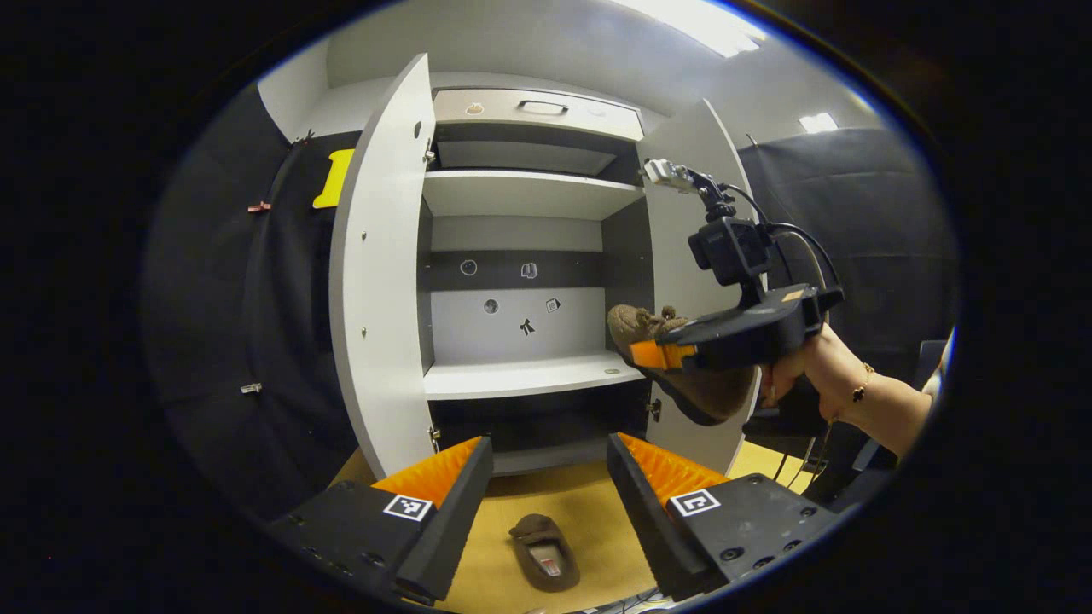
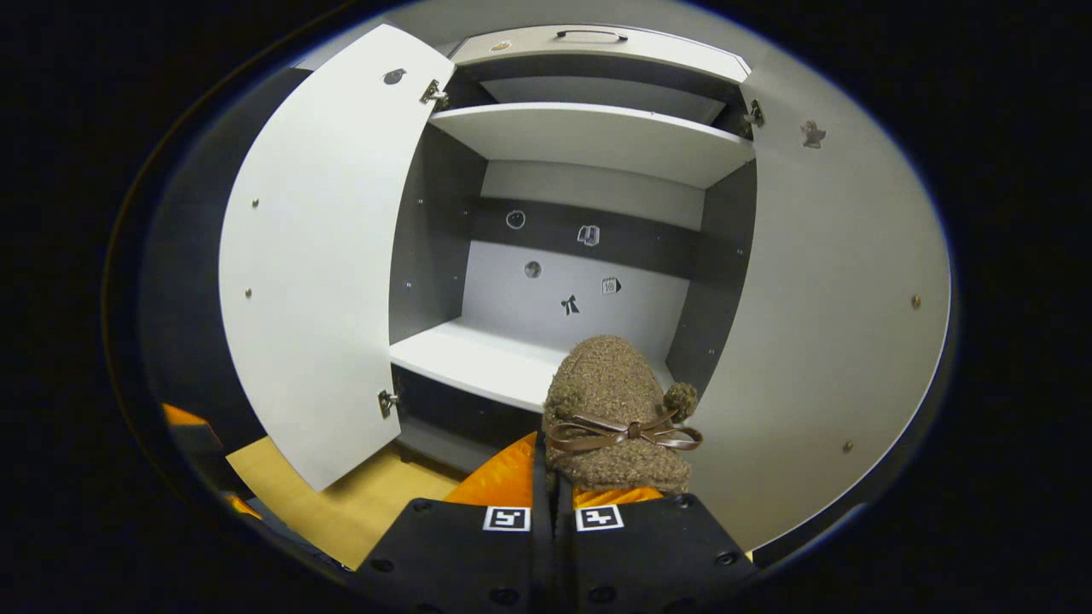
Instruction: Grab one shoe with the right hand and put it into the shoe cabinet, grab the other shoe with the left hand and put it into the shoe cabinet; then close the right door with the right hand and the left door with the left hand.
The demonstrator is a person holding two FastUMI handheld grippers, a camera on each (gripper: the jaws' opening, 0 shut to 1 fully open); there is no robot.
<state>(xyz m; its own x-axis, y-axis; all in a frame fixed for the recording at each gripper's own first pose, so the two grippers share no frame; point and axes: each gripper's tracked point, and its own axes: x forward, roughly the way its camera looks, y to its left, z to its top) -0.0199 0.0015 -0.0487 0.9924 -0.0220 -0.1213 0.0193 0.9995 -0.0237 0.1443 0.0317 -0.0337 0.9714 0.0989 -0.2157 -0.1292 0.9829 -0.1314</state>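
My right gripper is pinching a shoe of rough, nubbly brown knit with a glossy ribbon bow. The shoe cabinet is showing smooth matt white panels and small shiny metal hinges.

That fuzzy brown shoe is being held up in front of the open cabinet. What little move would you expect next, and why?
Probably the right tongs, shut on the brown shoe, ease forward to set it on the white shelf. Both doors stand open and the shoe's toe already points at that shelf. The other shoe lies on the floor below the open left tongs.
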